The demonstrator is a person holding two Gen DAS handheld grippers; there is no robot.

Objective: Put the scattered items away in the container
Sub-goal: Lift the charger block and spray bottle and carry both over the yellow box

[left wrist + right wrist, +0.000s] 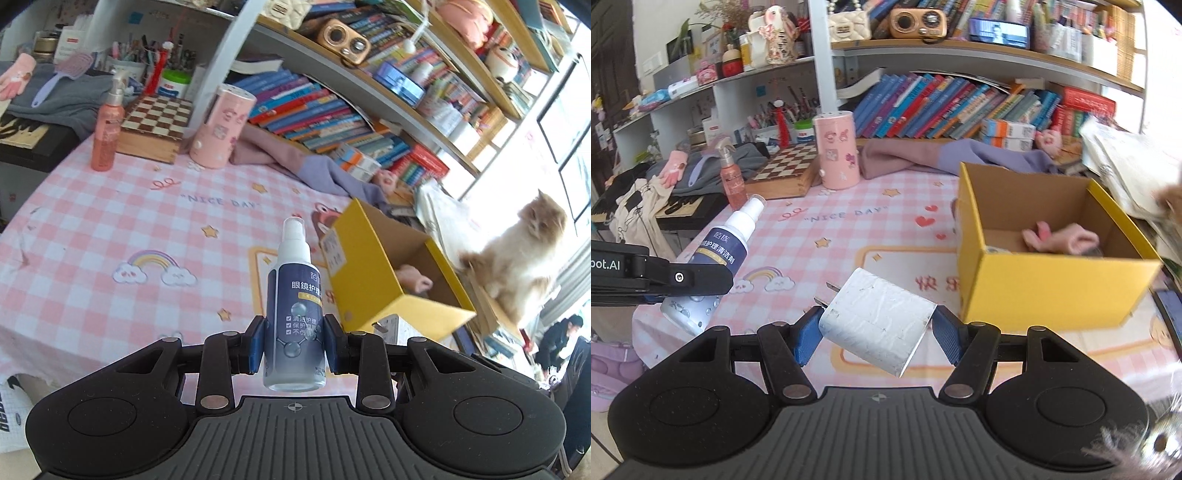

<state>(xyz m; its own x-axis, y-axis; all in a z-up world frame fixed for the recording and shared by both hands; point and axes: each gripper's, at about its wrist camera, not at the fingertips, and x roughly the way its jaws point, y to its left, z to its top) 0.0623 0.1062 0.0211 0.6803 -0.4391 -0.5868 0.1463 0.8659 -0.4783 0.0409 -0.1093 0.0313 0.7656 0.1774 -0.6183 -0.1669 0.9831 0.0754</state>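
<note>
Lens-cleaner spray bottle (pixel 294 310) sits clamped between our left gripper's (pixel 294 341) blue pads, upright in the left wrist view, lifted off the pink checked tablecloth (pixel 110 229) and just left of the yellow cardboard box (pixel 373 299). From the right wrist view we see the same bottle (pixel 716 258) tilted, well left of that box (pixel 1045 291). Our right gripper (pixel 875 326) is closed on a white plug-in charger (pixel 875 321), prongs pointing up-left, held above the cloth just in front of the box's near-left corner. Inside the box lies a pink soft item (pixel 1060 238). Behind the box, a lilac garment (pixel 934 157) is spread out; to its far left stand a pink cylinder (pixel 837 149) and a chessboard box (pixel 783 171). A fluffy cat (pixel 517 254) sits right of the box.
</note>
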